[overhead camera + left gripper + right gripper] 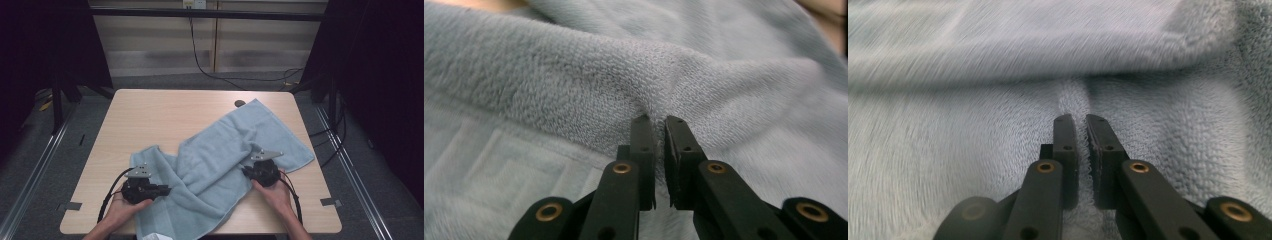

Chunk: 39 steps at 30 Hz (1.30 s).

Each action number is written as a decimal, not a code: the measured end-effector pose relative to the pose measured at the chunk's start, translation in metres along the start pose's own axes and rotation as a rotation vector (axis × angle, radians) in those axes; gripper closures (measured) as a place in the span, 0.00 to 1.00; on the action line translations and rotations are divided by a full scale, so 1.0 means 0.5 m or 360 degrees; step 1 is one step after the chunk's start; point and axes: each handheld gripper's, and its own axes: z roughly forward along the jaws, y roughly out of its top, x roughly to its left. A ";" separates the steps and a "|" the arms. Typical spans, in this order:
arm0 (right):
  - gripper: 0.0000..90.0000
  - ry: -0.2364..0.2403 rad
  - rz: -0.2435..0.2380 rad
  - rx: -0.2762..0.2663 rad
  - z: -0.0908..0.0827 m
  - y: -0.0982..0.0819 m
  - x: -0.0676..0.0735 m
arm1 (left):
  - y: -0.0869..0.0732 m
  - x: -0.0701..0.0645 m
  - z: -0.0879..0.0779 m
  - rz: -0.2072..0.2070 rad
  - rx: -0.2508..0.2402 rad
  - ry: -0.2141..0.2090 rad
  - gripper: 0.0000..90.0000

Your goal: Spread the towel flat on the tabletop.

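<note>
Both the left gripper (pixel 162 190) and right gripper (pixel 246 171) pinch folds of a rumpled pale-blue terry towel (pixel 225 150) sprawled toward the light wooden table's (pixel 150 115) near edge; even, level pulling should spread it flat.

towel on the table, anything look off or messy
Yes: the light blue terry towel lies diagonally and rumpled on the wooden table, its near end hanging over the front edge. Both the left gripper and right gripper pinch its folds.

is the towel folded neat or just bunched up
Bunched up: the towel lies crumpled diagonally across the table, with loose ridges and folds.
</note>
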 end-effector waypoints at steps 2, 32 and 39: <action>0.95 -0.0008 0.0039 -0.0009 0.017 0.016 -0.018 | 0.002 -0.016 0.002 0.0018 -0.0001 -0.0047 0.93; 0.48 0.0177 -0.0058 -0.0082 -0.049 0.008 0.059 | 0.092 0.151 0.044 -0.0118 -0.0022 0.0268 0.59; 0.57 0.0063 -0.0114 0.0043 -0.015 -0.007 0.078 | 0.077 0.129 0.029 0.0070 0.0061 0.0353 0.95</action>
